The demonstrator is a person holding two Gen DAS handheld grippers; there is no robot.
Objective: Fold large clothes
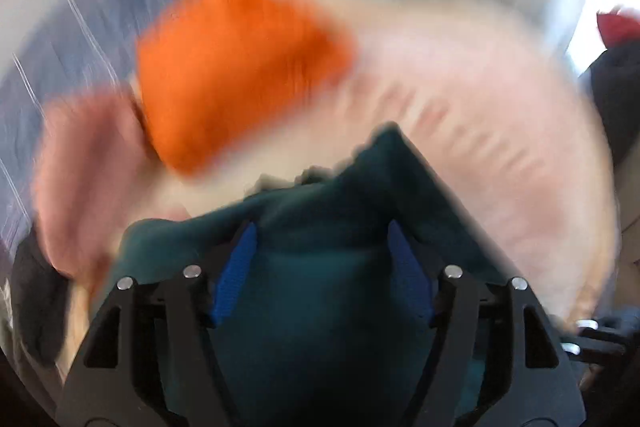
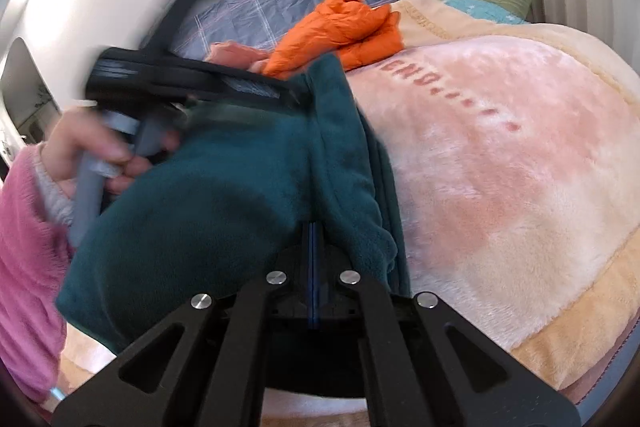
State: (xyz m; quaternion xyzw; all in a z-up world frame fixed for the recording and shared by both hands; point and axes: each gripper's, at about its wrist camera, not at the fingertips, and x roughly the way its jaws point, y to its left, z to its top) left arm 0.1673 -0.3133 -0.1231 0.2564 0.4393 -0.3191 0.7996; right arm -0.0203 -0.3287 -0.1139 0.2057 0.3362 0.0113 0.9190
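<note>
fuzzy teal fleece [image 2: 224, 211] pinched in right claw [image 2: 314, 239]; left claw [image 1: 322, 255] seemingly agape

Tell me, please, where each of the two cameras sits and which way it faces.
Left wrist: on the left gripper, facing along its spread blue fingers over the teal fleece garment toward a blurred orange jacket.
Right wrist: on the right gripper, facing across the bed's pink blanket; jaws closed on the garment; the person's left hand shows.
Shared: garment, jacket, blanket.
</note>
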